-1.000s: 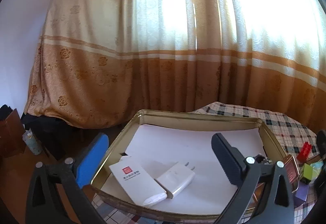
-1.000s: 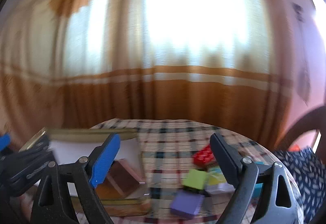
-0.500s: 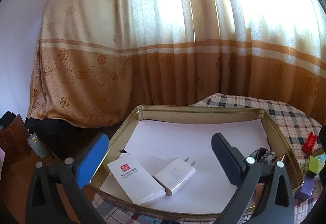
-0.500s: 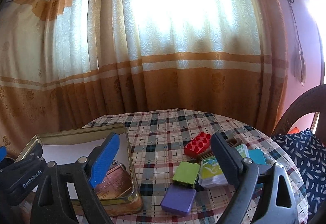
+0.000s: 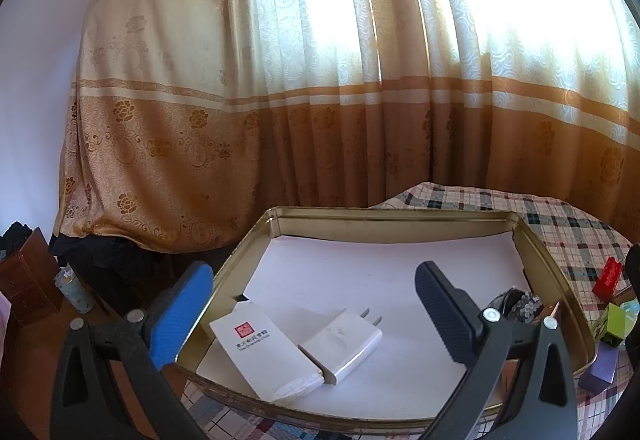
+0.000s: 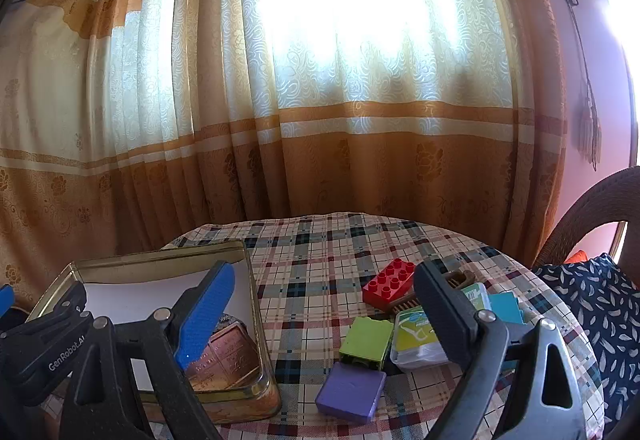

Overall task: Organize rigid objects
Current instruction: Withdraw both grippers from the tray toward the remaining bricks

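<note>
Between your right tool's [image 6: 320, 314] two fingers, low on the counter [image 6: 320, 252], sits the loose pile you have yet to sort: a purple block [image 6: 351, 392] nearest you, a green block [image 6: 366, 339] just behind it, a white and green tin [image 6: 416, 336] touching the green one, a red brick [image 6: 388, 282] farther back, with a brown comb [image 6: 404, 304] tucked under it and something teal [image 6: 505, 307] half hidden by the dark finger. Your right tool stands wide apart, holding nothing, and hangs above and short of the pile. The purple block lies almost dead ahead and below, flat on its broad face, so I'd judge a dip forward and down puts it between the fingers.

Off to the pile's left is the gold tray [image 6: 256, 304], lined with white paper, a copper-coloured box [image 6: 226, 352] in its near right corner. Your left tool [image 5: 316, 314] hovers over that tray, fingers also apart and empty, with a white packet [image 5: 264, 354] and a white plug [image 5: 342, 344] lying side by side below it. So the right hand is clearly nearer the pile; the left is parked over the destination.

Underneath it all is a round counter in a checked cloth, with a cream and orange curtain [image 6: 320, 119] behind, bright with window light, and a wicker chair [image 6: 592, 215] with a dark patterned cushion at the right edge.
</note>
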The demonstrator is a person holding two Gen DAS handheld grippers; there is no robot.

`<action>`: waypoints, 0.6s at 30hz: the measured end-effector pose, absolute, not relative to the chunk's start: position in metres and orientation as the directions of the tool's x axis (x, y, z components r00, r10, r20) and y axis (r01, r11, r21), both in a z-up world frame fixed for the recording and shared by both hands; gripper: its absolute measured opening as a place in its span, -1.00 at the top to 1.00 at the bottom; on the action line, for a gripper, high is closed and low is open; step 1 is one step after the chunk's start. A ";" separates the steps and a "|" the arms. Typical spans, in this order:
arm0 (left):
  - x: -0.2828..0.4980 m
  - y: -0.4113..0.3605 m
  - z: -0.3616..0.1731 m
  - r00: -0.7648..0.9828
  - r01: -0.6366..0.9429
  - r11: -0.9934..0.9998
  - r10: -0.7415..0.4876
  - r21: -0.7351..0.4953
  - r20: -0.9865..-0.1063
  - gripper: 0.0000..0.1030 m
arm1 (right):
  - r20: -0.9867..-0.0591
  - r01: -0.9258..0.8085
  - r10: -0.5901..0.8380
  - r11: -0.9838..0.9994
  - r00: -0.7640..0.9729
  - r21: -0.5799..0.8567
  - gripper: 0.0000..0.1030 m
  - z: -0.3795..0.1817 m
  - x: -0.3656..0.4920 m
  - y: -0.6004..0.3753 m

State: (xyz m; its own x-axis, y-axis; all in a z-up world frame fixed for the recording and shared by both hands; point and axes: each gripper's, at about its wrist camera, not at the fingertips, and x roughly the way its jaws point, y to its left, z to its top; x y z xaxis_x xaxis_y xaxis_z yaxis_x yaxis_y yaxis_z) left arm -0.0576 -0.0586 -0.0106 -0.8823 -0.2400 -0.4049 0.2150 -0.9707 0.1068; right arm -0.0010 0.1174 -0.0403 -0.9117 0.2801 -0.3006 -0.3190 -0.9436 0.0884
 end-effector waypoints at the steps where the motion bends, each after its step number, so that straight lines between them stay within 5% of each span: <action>1: -0.058 -0.059 -0.011 -0.883 0.215 -0.971 -0.239 0.104 -0.404 -0.99 | -0.300 -0.319 0.280 -0.944 -0.912 0.088 -0.80 -0.040 -0.001 0.117; 18: -0.052 -0.059 -0.010 -0.886 0.210 -0.974 -0.227 0.086 -0.405 -0.99 | -0.269 -0.333 0.296 -0.937 -0.917 0.105 -0.80 -0.037 0.005 0.120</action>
State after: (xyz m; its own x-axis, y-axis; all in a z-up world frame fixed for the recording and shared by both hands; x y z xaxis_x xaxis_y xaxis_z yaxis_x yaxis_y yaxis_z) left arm -0.0523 -0.0586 -0.0105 -0.8858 -0.2265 -0.4050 0.2096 -0.9740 0.0862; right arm 0.0051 0.1200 -0.0375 -0.9165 0.2961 -0.2689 -0.3334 -0.9370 0.1046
